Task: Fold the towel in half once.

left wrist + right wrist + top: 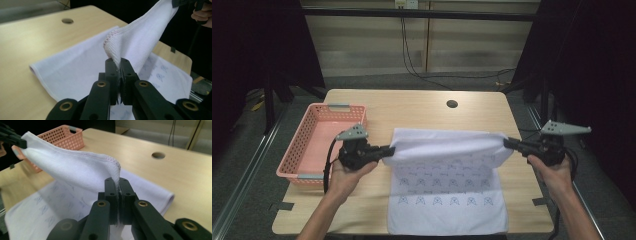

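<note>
With my left gripper (388, 150) and right gripper (508, 143) each clamped on a corner of the white towel (447, 185), its far edge hangs lifted over the wooden table (422, 107), the fold half made, the pink basket (312, 140) waiting.

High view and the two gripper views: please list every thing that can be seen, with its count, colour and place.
towel: one, white with small blue prints, middle of table, far edge lifted by two corners
basket: one, pink, left side of table
table: one, light wood, round hole near far edge
cables: black, floor behind table
left gripper: one, black, shut on towel's left corner
right gripper: one, black, shut on towel's right corner
</note>
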`<state>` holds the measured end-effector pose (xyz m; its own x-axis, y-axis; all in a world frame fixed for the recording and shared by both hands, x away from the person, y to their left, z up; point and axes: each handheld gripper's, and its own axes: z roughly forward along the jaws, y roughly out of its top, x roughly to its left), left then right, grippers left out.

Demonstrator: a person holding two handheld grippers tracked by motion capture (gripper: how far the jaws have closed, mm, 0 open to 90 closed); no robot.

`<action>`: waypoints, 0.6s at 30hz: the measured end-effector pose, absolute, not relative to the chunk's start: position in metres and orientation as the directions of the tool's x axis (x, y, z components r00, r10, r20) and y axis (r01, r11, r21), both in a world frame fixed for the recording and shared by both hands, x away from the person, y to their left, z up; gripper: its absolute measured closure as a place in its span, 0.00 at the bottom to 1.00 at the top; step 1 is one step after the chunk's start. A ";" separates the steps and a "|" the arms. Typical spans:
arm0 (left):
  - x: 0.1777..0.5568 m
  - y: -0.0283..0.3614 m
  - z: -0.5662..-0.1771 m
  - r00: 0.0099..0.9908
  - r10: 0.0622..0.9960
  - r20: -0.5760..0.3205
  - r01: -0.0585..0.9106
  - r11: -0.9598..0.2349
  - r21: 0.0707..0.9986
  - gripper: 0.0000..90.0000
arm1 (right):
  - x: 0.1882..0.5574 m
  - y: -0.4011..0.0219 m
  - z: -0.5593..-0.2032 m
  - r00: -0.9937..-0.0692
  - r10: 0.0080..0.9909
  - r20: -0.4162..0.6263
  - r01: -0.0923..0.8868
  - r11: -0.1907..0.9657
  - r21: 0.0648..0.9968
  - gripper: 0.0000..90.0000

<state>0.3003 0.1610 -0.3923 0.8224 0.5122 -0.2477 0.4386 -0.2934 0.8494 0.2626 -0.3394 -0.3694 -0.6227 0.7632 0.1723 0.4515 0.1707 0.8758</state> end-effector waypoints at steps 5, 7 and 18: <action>0.273 0.166 -0.432 0.823 0.495 -0.279 0.476 -0.333 0.814 0.96 | 0.228 -0.337 -0.411 -0.640 0.732 0.232 0.513 0.182 0.839 0.96; 0.260 0.169 -0.445 0.814 0.492 -0.308 0.502 -0.330 0.799 0.95 | 0.210 -0.337 -0.426 -0.647 0.719 0.254 0.533 0.188 0.825 0.94; 0.230 0.168 -0.471 0.848 0.419 -0.325 0.510 -0.475 0.717 0.92 | 0.161 -0.329 -0.463 -0.668 0.697 0.259 0.610 0.315 0.727 0.86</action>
<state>0.2300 0.1680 -0.4708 0.8477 0.4194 -0.3249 0.5100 -0.4753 0.7169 0.1607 -0.3292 -0.4631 -0.6682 0.6974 0.2590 0.6102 0.3147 0.7270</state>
